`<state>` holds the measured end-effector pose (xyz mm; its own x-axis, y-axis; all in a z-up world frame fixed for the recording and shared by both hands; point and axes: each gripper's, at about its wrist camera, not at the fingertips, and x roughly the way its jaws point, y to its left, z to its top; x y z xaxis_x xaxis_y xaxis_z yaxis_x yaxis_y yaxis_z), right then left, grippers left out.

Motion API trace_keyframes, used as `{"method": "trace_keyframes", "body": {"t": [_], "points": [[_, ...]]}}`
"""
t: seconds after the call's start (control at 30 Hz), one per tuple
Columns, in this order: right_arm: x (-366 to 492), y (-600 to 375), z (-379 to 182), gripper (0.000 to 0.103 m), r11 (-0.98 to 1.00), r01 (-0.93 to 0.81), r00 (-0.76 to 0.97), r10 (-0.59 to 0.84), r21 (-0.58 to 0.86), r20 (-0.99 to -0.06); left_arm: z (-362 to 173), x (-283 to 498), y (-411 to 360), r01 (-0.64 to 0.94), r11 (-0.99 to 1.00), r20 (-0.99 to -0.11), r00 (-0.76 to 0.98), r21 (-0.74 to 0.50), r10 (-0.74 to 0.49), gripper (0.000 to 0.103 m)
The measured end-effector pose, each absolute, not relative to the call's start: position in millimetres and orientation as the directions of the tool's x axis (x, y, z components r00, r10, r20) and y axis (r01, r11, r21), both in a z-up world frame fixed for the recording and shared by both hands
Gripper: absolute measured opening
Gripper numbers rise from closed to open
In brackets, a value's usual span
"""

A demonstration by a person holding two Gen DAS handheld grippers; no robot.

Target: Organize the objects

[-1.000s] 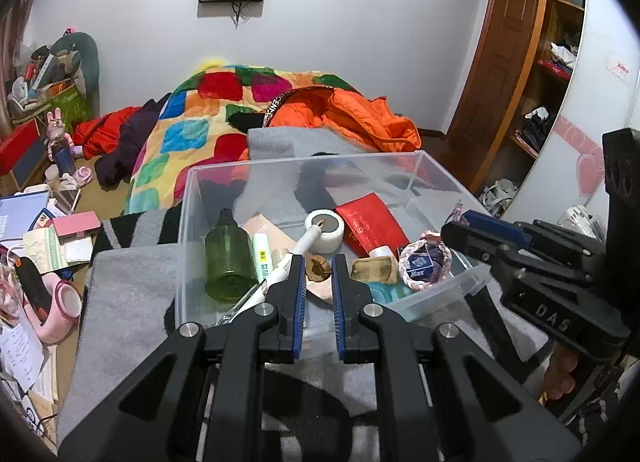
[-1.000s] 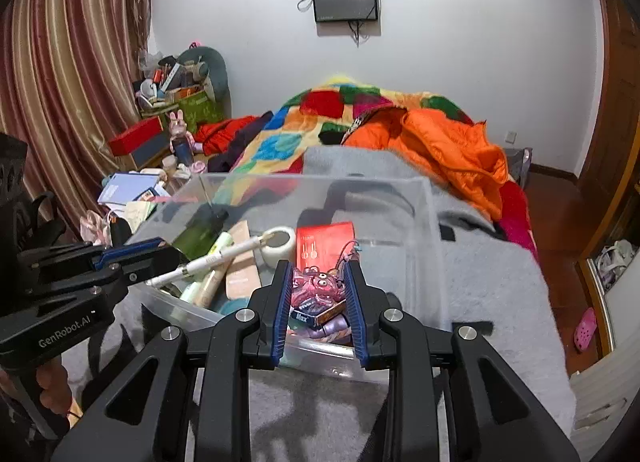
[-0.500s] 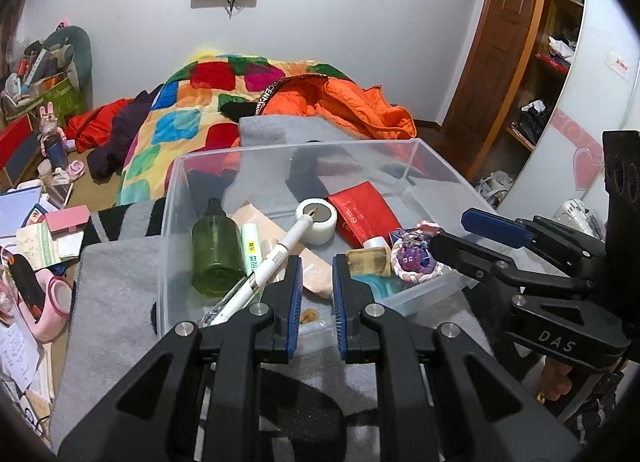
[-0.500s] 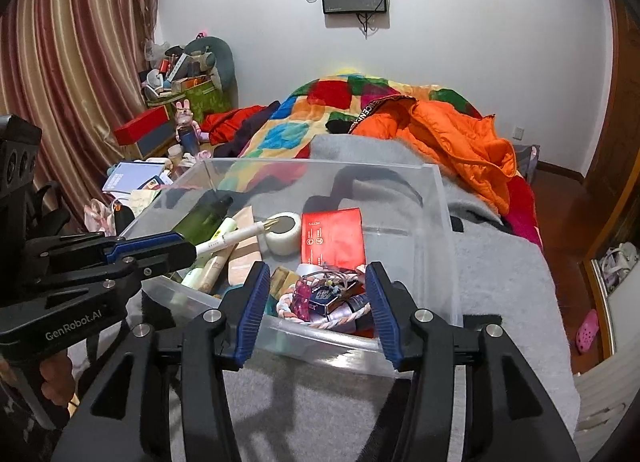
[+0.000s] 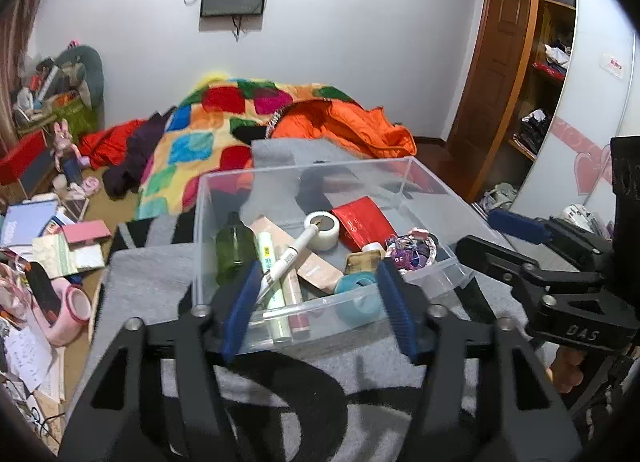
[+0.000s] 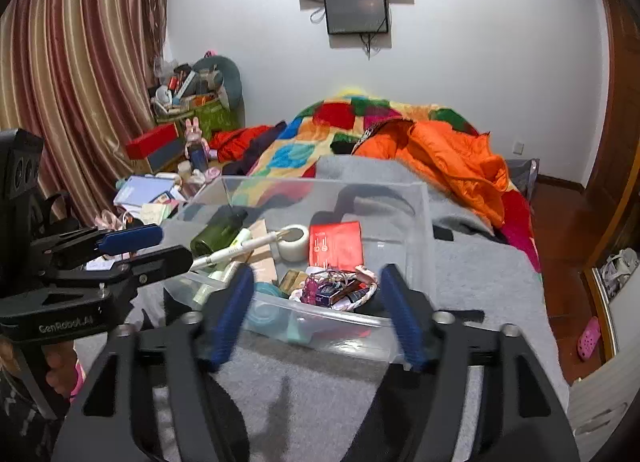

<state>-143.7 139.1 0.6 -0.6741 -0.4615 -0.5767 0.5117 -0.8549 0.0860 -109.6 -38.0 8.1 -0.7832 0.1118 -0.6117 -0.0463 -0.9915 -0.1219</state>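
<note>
Left wrist view, both sets of fingers (image 5: pixel 240 302) just spread, empty, clear bin (image 5: pixel 420 178) ahead, crammed with clutter.

One clear bin (image 5: pixel 224 198), one green bottle (image 5: pixel 235 242), one tape roll (image 5: pixel 325 224), one red packet (image 5: pixel 362 221)

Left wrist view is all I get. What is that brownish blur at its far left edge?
Observer: A curtain, striped red and gold, hanging in folds.
Operator: Anything on the floor right of the bed?
Observer: A pink slipper lies on the wooden floor.
Operator: And on the wall there?
Observer: A white socket, low on the wall, just past the orange jacket.
</note>
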Motion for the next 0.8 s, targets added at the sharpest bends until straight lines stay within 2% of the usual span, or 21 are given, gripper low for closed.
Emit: {"method": "trace_keyframes", "body": {"t": [0.23, 0.33, 0.8], "points": [[-125.4, 145.6, 5.6, 0.084, -0.869, 0.492, -0.719, -0.436, 0.047, -0.541, 13.4, -92.8, -35.6, -0.038, -0.994, -0.592, -0.800, -0.102, 0.091, 0.088], [-120.7, 147.3, 4.4, 0.087, -0.875, 0.483, -0.727, -0.425, 0.039, -0.539, 11.6, -88.4, -36.0, -0.030, -0.994, -0.592, -0.801, -0.110, 0.090, 0.090], [-108.1, 154.1, -3.9, 0.087, -0.873, 0.484, -0.713, -0.436, 0.064, -0.550, 1.4, -68.3, -30.1, -0.034, -0.991, -0.601, -0.792, -0.133, 0.108, 0.090]]}}
